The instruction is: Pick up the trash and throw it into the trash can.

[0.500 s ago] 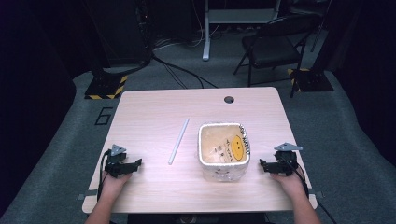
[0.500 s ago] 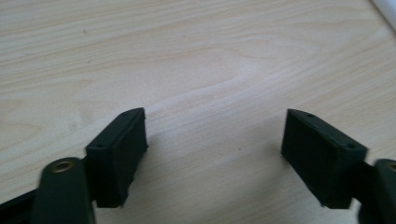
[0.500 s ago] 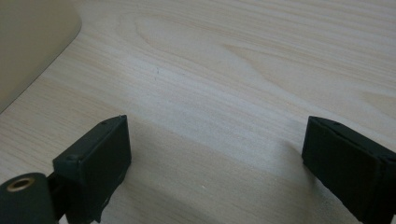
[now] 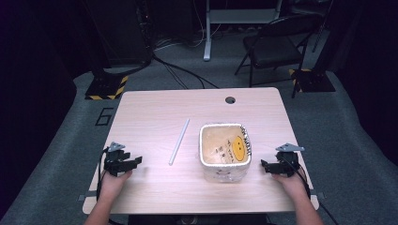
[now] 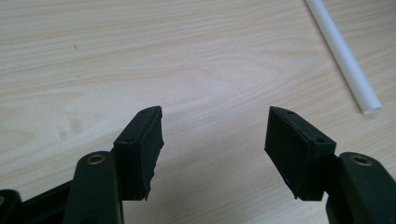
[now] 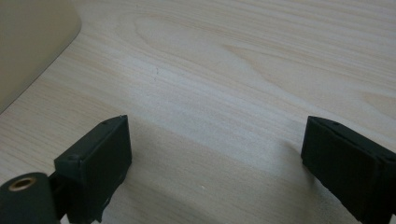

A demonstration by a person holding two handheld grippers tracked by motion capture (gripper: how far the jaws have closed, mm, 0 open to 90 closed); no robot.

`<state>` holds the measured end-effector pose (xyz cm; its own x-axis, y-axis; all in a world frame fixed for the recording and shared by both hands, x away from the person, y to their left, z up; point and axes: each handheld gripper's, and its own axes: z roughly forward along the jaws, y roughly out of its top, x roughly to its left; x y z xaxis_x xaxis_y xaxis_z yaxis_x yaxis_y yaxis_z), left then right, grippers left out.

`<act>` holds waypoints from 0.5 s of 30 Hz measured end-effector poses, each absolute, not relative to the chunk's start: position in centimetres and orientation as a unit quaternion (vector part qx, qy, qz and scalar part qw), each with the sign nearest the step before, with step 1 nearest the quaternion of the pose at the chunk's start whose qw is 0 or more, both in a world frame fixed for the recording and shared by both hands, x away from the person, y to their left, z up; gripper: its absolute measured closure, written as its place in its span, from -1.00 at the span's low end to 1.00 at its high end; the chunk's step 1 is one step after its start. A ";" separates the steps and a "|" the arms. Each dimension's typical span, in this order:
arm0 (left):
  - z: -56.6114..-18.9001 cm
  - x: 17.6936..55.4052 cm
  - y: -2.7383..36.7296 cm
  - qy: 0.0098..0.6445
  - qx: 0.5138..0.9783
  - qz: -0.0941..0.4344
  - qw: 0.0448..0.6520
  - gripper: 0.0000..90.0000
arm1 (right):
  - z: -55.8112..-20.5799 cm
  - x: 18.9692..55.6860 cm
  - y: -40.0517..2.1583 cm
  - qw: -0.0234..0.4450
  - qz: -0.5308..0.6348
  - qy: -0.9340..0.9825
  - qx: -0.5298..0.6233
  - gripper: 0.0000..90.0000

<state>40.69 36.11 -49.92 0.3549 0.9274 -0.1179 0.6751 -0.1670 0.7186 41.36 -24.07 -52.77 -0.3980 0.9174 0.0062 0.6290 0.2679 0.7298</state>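
One white square container [image 4: 224,151] right of centre on wooden surface [image 4: 155,112]; yellow smiley face and dark writing inside, too small to read. One white tube [image 4: 179,141] lies diagonally just left of container, apart from it. Left gripper [image 4: 133,162] near front-left edge, fingers [image 5: 140,149] spread, grasping nothing. Right gripper [image 4: 265,167] near front-right edge, beside container, fingers [image 6: 95,163] released wide. Bare wood between each gripper and objects. "6" marked on floor [image 4: 70,122] left.
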 end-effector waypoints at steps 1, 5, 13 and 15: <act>-49.5 40.7 36.1 0.538 0.742 0.183 0.355 -0.18 | -52.8 41.4 -24.1 0.216 0.334 0.766 0.504 -0.82; -48.6 40.7 36.2 0.539 0.738 0.187 0.361 -0.15 | -52.8 41.4 -24.1 0.216 0.334 0.767 0.504 -0.82; -46.2 41.1 36.1 0.535 0.737 0.188 0.370 -0.09 | -52.8 41.4 -24.1 0.215 0.335 0.769 0.500 -0.82; -45.3 41.3 35.7 0.530 0.737 0.187 0.376 -0.08 | -52.8 41.4 -24.1 0.215 0.335 0.770 0.499 -0.82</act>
